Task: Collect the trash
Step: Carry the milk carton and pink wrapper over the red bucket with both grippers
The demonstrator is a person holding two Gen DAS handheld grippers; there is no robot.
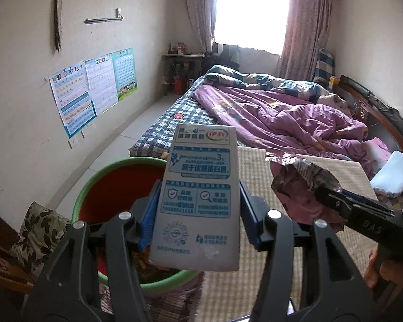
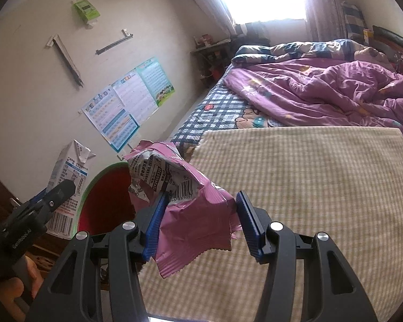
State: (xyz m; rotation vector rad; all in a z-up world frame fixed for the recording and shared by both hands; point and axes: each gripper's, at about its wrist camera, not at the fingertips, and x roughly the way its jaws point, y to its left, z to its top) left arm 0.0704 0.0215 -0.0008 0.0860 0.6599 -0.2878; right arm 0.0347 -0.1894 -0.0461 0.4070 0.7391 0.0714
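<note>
My left tongs (image 1: 198, 209) grip the milk carton (image 1: 198, 196) & right tongs (image 2: 198, 222) clamp the pink wrapper (image 2: 190, 214), both near the bin (image 1: 112, 185) at 9 o'clock; pickup done, drop-in left.

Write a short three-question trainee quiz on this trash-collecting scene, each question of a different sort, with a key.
1. True or false: the left gripper is shut on the grey-white printed milk carton.
2. Multiple choice: what does the right gripper hold? A) a glass bottle B) a crumpled pink foil snack wrapper C) a folded towel
3. Fill in: the round bin with the green rim and red inside shows on the ____ side of the carton in the left wrist view.

Key: 1 true; 2 B; 3 left.
</note>
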